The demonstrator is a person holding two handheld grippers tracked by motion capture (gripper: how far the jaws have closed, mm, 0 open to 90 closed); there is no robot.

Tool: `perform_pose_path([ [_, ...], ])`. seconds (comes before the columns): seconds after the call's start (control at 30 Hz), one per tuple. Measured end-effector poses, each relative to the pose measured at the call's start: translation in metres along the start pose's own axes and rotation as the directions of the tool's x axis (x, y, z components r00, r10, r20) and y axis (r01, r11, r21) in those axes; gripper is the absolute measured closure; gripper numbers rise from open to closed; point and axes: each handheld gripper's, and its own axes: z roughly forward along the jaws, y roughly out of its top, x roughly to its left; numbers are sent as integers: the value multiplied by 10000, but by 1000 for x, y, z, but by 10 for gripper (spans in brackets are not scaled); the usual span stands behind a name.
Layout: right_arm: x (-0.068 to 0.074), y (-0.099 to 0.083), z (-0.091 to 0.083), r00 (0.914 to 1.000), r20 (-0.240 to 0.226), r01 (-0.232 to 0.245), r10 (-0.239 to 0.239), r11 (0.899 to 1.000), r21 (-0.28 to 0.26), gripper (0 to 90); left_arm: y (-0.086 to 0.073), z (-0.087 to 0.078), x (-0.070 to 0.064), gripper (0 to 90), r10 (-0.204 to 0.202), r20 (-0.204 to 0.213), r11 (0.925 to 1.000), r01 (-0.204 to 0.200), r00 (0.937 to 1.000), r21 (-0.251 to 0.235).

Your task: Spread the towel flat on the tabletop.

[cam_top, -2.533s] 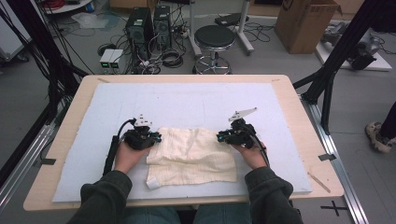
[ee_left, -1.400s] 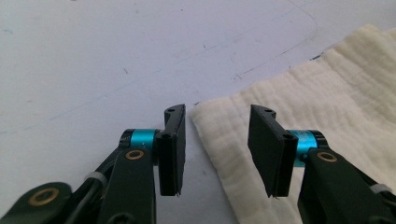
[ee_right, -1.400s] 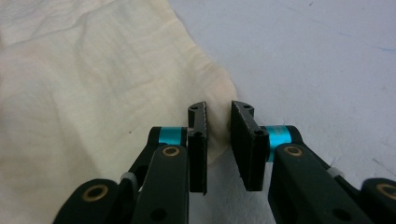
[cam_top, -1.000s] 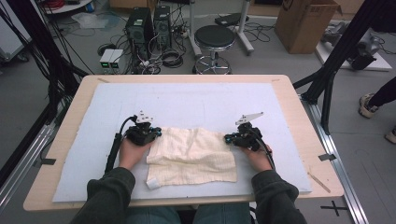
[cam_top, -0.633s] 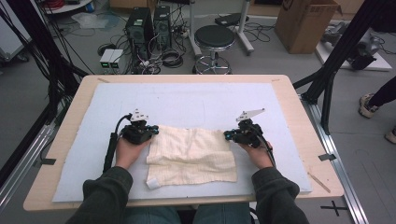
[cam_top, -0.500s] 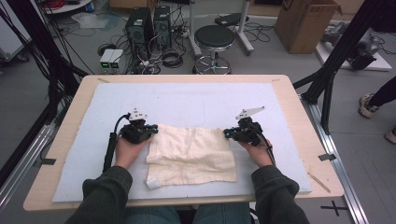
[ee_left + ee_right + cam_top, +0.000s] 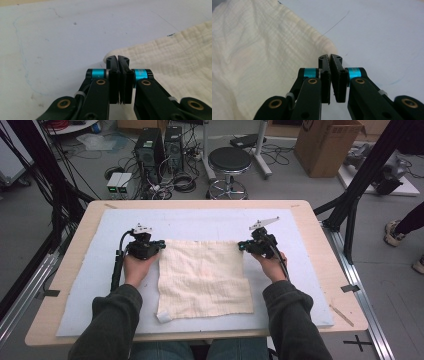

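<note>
— Where's the cloth?

— The cream cloth point(image 7: 204, 277) lies flat on the pale blue mat point(image 7: 90, 275) right in front of me. My left gripper point(image 7: 117, 58) has its jaws pressed together at the cloth's far corner at 10 o'clock; my right gripper point(image 7: 330, 58) is pinched nearly closed at the corner at 2 o'clock.

— Gripping it?

— I can't tell; the tips touch its edge.

— Any containers, labels?

— A cardboard box point(image 7: 327, 145) stands far off at 1 o'clock; its contents and any print are unreadable.

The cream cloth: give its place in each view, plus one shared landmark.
High view: cream cloth lies mid-table between both hands.
Left gripper view: at right.
Right gripper view: at left.
Shared landmark: the pale blue mat under it.
</note>
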Motion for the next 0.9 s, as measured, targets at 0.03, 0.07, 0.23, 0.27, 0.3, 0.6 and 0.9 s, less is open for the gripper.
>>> perform_pose_path([
  [0.03, -4, 7, 1, 9996, 289, 2, 1, 9999, -121, 863, 4, 3, 3, 874, -61, -120, 10000, 61, 9999, 19],
  [0.07, -8, 12, 3, 9985, 527, -151, 161, 9997, -198, 859, 8, 6, 5, 869, -113, -309, 9999, 113, 9995, -6],
  [0.23, -17, 27, 6, 9883, 1377, -569, 653, 9963, -638, 704, 15, 8, 12, 696, -646, -48, 9972, 643, 9979, -374],
  [0.27, -18, 26, 6, 9896, 1230, -674, 749, 9957, -639, 682, 13, 8, 11, 677, -435, -27, 9989, 434, 9991, -153],
  [0.3, -18, 25, 6, 9911, 1087, -717, 772, 9960, -541, 664, 11, 6, 10, 669, -351, 113, 9993, 352, 9993, -137],
  [0.6, 4, 1, -15, 9997, 169, -171, 181, 9983, -550, 598, -13, -30, -10, 621, 578, 1565, 9977, -513, 9860, -453],
  [0.9, 41, -28, -48, 9945, -962, 318, -425, 9934, -1105, 526, -45, -84, -30, 553, 1535, 2511, 9869, -1354, 9557, -880],
])
